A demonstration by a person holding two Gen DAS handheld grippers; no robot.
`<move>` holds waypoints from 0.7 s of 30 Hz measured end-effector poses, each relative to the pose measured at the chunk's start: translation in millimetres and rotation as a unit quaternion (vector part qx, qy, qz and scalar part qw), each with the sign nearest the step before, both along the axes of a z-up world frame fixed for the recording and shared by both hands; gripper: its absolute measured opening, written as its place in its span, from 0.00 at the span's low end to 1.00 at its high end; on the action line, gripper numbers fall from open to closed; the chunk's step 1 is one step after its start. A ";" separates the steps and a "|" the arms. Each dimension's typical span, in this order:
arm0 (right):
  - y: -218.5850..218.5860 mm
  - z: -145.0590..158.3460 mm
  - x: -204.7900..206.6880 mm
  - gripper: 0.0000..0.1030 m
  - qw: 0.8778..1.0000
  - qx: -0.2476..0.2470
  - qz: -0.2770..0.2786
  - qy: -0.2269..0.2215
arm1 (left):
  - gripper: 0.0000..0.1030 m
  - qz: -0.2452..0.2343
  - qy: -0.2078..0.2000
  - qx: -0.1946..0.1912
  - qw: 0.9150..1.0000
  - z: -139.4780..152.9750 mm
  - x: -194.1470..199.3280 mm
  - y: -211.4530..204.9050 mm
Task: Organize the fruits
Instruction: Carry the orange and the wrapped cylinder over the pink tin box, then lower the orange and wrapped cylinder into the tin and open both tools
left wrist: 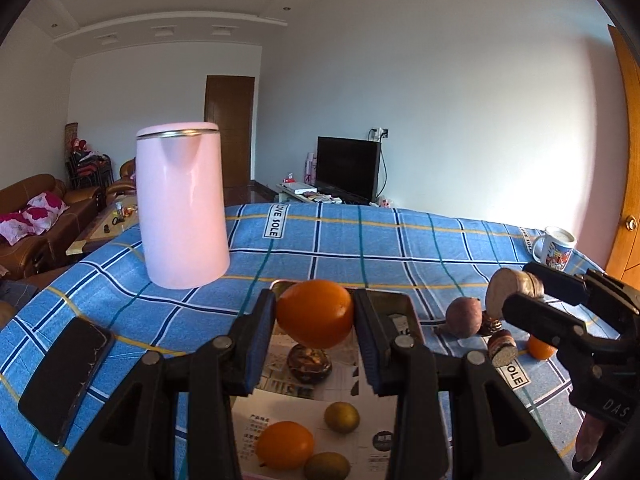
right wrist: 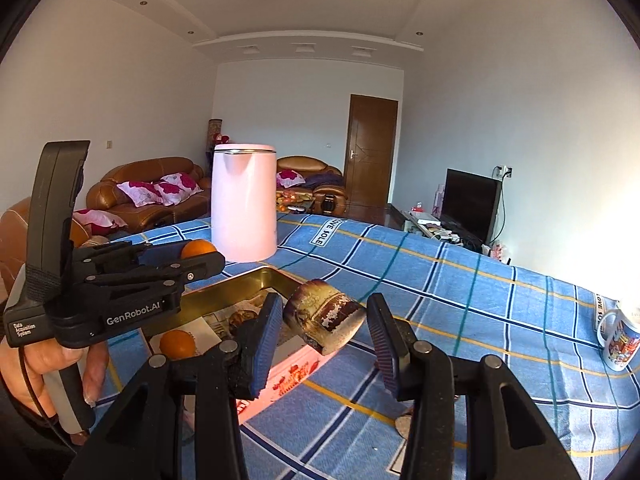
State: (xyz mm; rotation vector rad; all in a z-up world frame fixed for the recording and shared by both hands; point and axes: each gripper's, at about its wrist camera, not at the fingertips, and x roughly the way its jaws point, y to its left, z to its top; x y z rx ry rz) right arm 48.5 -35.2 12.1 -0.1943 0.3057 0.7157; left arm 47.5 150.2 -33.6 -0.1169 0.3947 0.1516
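My left gripper [left wrist: 315,316] is shut on an orange [left wrist: 314,314] and holds it above a metal tray [left wrist: 404,304] lined with paper. In the tray lie another orange [left wrist: 285,445], two greenish-brown fruits [left wrist: 341,417] and a dark brown fruit [left wrist: 309,364]. My right gripper [right wrist: 322,332] holds a brown cylindrical piece with a pale cut end [right wrist: 324,320] by the tray's right edge; the piece touches the left pad and a gap shows at the right pad. The right gripper [left wrist: 520,292] also shows in the left wrist view. A purple fruit [left wrist: 464,316], a small cut piece [left wrist: 502,348] and an orange [left wrist: 540,347] lie on the cloth.
A pink kettle [left wrist: 182,208] stands on the blue checked cloth [left wrist: 360,248] behind the tray. A black phone [left wrist: 66,376] lies at the left. A printed mug [left wrist: 556,248] stands at the far right edge.
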 end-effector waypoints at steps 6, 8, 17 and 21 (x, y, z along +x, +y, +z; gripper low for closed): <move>42.8 -11.5 9.6 0.45 0.998 -0.023 0.036 0.039 | 0.40 -0.006 0.037 -0.020 0.999 -13.8 11.8 13.7; 57.4 -17.8 13.1 0.45 0.997 -0.034 0.044 0.054 | 0.40 -0.004 0.043 -0.029 0.999 -17.0 12.9 18.7; 97.8 -47.0 27.8 0.45 0.988 -0.096 0.056 0.104 | 0.40 0.007 0.071 -0.038 0.997 -29.3 16.5 32.1; 105.9 -57.4 30.6 0.45 0.983 -0.121 0.057 0.124 | 0.42 0.009 0.074 -0.029 0.997 -28.5 17.2 28.6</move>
